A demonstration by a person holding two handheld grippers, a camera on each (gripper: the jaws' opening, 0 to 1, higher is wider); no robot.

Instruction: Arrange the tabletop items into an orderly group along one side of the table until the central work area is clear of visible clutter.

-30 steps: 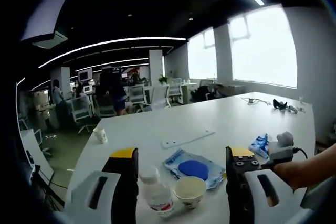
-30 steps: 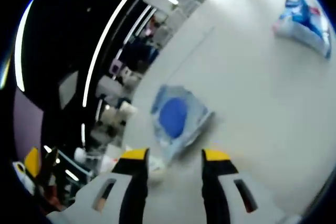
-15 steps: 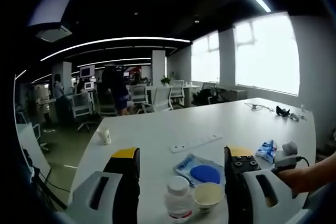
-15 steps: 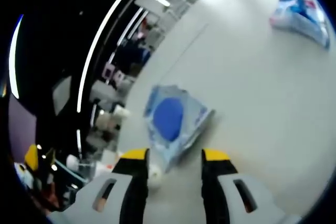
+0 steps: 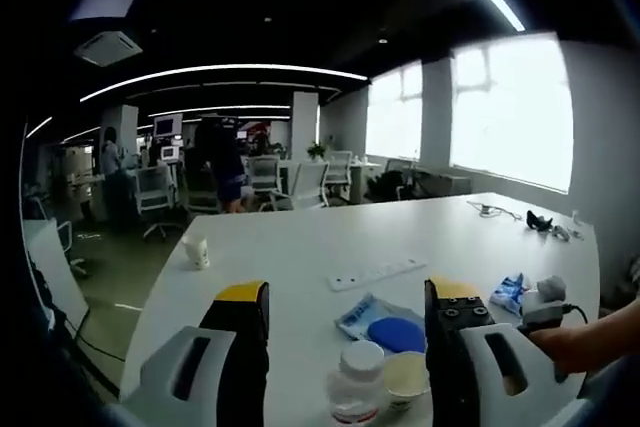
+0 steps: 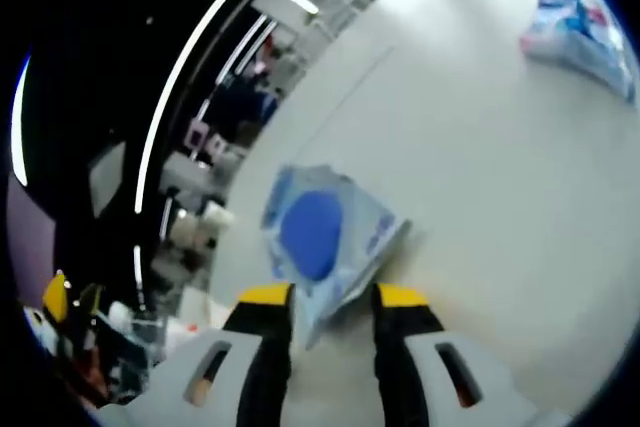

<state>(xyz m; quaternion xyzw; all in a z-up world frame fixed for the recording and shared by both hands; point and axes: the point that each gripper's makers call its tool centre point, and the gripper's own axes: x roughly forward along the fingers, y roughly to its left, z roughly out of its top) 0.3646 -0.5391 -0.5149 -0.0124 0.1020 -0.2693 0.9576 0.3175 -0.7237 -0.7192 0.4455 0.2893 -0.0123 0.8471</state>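
My left gripper (image 5: 347,292) hangs open above the white table (image 5: 300,237), holding nothing. Below its jaws stand a clear bottle with a white cap (image 5: 359,384) and a paper cup (image 5: 405,377). Just beyond them lies a flat blue packet (image 5: 385,323). My right gripper (image 6: 332,297) is open, with the near corner of the blue packet (image 6: 318,235) lying between its yellow tips. In the left gripper view the right gripper (image 5: 540,297) comes in from the right, held by a hand (image 5: 590,332). A blue and white tissue pack (image 5: 509,290) lies beside it.
A white power strip (image 5: 375,273) lies past the packet. A small paper cup (image 5: 197,252) stands near the table's left edge. A black object (image 5: 540,222) and a cable (image 5: 485,209) rest at the far right end. The tissue pack (image 6: 580,17) lies well beyond the right gripper.
The left view has risen and pulled back, so bottle and cup sit lower. The right gripper has come closer to the blue packet, and its jaws have narrowed a little around the corner.
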